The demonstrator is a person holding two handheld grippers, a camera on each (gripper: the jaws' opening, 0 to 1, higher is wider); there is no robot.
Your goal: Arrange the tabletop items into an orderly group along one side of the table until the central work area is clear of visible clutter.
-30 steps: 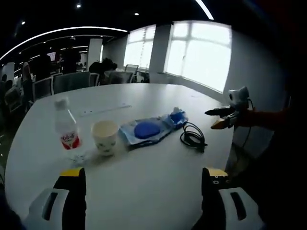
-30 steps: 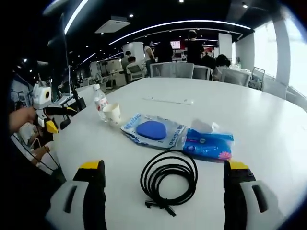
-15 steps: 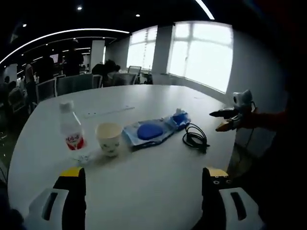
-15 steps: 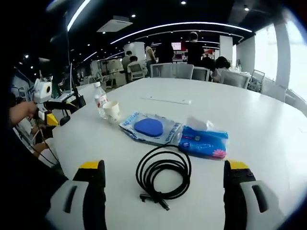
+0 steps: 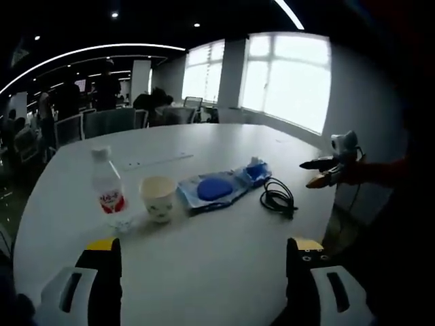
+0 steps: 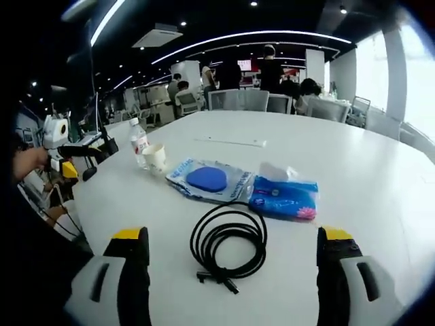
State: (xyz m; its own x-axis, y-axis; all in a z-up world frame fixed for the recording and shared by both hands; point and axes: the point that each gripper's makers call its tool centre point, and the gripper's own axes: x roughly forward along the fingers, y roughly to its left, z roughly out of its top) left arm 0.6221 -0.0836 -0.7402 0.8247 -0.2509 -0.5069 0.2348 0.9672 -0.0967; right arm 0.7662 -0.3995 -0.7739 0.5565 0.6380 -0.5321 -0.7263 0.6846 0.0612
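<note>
Behind the big white desk [image 6: 380, 176] we see an open office with grey chairs [image 6: 248, 99], people standing far off, curved ceiling lights and bright windows [image 5: 292, 78].

On the desk the things lie in a loose row. In the left gripper view we find a small water bottle [image 5: 108, 192] with a red label standing upright, and just beside it a paper cup [image 5: 158, 198], also upright. Next comes a flat clear packet with a blue round pad inside [image 5: 213, 189], then a blue pack of tissues [image 5: 255, 170] touching the packet's far end, and a coiled black cable [image 5: 276, 197] near the desk edge.

From the right gripper view the cable [image 6: 228, 245] lies nearest — just ahead, between our jaws — with the tissue pack [image 6: 284, 197] and the packet [image 6: 206, 180] behind it, and the cup [image 6: 155, 157] and bottle [image 6: 139, 143] farther off to the left.

Our left gripper [image 5: 204, 272] hovers over bare desk, its jaws wide apart and holding nothing. Our right gripper [image 6: 232, 272] is likewise spread wide, empty — a hand carries it beyond the desk edge in the left gripper view [image 5: 321, 170].
</note>
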